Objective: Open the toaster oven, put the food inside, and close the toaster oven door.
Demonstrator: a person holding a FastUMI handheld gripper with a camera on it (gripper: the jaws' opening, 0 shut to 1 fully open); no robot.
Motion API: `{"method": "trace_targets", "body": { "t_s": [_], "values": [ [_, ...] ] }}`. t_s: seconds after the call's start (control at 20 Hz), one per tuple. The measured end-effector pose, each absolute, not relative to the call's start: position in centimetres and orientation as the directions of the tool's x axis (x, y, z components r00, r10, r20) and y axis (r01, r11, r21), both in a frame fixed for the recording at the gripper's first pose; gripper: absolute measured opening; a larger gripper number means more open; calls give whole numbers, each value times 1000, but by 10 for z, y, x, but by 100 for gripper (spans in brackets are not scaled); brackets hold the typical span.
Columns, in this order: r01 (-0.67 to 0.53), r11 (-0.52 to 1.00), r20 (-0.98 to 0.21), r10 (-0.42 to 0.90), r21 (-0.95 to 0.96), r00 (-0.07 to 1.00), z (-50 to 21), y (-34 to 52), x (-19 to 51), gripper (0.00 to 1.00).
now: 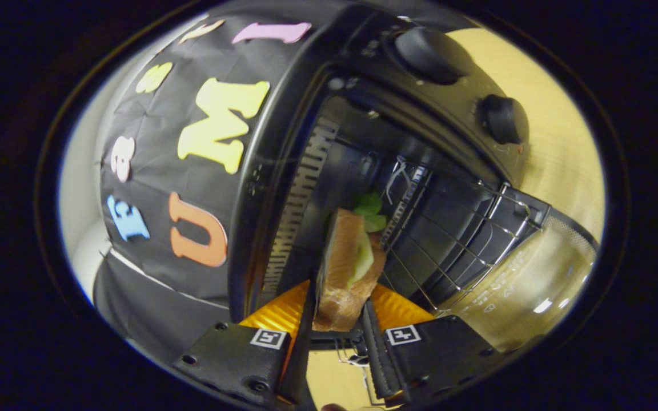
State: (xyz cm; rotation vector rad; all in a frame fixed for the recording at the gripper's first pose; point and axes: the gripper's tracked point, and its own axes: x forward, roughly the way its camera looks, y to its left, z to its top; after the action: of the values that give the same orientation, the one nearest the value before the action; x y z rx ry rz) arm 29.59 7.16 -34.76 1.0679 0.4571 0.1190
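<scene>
My gripper (337, 319) is rolled well to one side and shut on a sandwich (347, 265), brown bread with green lettuce, both fingers pressing its flat sides. The black toaster oven (420, 114) stands right ahead with its door open; the glass door (529, 285) lies folded down beyond the right finger. The sandwich points into the oven's dark cavity, its far end at the edge of the wire rack (449, 240). Two round knobs (503, 119) sit on the oven's front panel.
The oven rests on a light wooden table (563, 148). The black cloth booth wall (180, 188) hangs beside the oven's outer side, with a white wall behind it.
</scene>
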Motion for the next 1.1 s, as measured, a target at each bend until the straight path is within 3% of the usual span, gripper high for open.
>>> {"method": "trace_targets", "body": {
  "t_s": [0.15,0.3,0.75,1.1],
  "values": [
    [88,629,-394,367,772,843,-349,90,292,77],
    [46,776,-511,368,629,777,-355,95,281,87],
    [-44,986,-738,150,161,658,-374,75,253,91],
    [-38,989,-740,131,141,660,-354,73,228,92]
  ]
}}
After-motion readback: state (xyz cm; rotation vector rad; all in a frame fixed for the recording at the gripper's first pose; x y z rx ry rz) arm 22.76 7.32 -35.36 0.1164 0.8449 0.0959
